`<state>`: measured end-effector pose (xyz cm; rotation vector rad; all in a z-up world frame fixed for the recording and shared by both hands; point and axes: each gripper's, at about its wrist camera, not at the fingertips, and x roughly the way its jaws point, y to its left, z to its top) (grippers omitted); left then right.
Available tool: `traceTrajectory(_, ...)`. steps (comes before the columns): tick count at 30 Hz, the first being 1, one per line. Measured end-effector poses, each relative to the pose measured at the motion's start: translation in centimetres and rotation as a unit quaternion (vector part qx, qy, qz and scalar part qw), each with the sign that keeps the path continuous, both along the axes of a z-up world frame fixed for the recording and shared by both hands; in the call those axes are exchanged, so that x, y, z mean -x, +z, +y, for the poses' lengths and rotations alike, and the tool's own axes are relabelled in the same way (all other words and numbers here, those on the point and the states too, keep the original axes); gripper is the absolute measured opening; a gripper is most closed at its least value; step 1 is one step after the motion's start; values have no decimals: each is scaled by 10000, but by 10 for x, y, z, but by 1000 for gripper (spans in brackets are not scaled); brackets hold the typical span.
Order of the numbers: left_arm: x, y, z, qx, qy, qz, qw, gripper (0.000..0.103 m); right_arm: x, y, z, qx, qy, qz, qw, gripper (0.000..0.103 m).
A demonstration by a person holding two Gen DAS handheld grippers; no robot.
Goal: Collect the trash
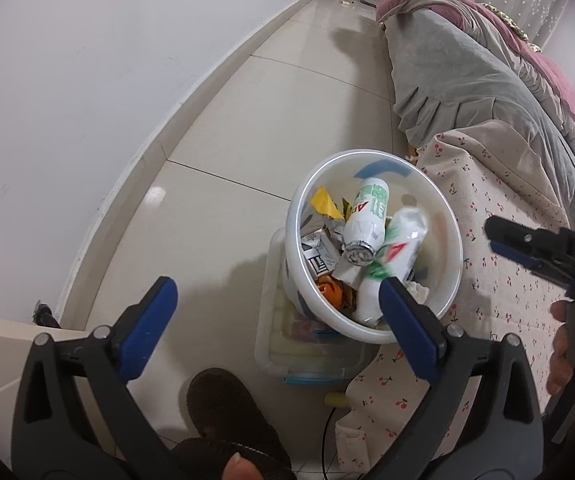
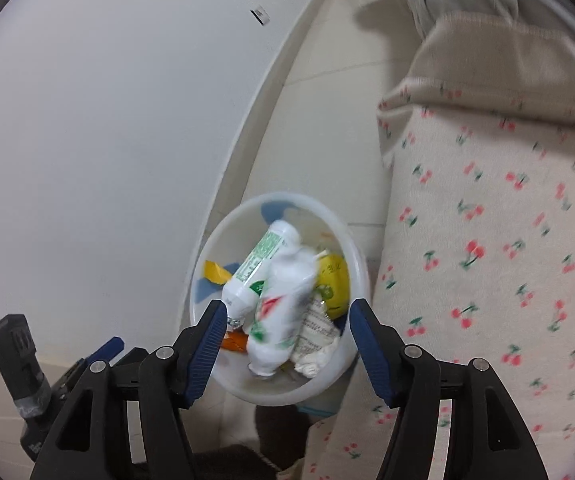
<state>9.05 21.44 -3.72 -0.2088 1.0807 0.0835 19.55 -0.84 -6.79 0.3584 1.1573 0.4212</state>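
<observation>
Bottles and wrappers are seen inside the white bin (beside the cherry-print bed cover); left gripper and right gripper jaws are released, nothing grasped.

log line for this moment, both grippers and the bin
left gripper: open, empty | right gripper: open, empty | white bin: holds two bottles, wrappers
</observation>
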Motion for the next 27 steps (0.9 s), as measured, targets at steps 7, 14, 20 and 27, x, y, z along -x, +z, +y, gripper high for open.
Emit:
traceTrajectory(7, 21, 11, -16, -79, -171, -119, 9998, 102, 32, 33, -27, 686, -70, -347, 9970, 78)
traceTrajectory(14, 48, 21, -48, -175, -350, -222, 9990, 102, 89, 61, -74, 1445, -403, -840, 9851, 99)
traceTrajectory(20, 71, 29, -89, -407, -713, -370, 9959, 102, 142, 70, -100, 1983, -750, -1255, 9692, 103)
traceTrajectory(27, 93, 32, -116, -468, -688, -638, 9945, 102, 199, 69, -114, 2200, -1327, -1802, 9495, 103)
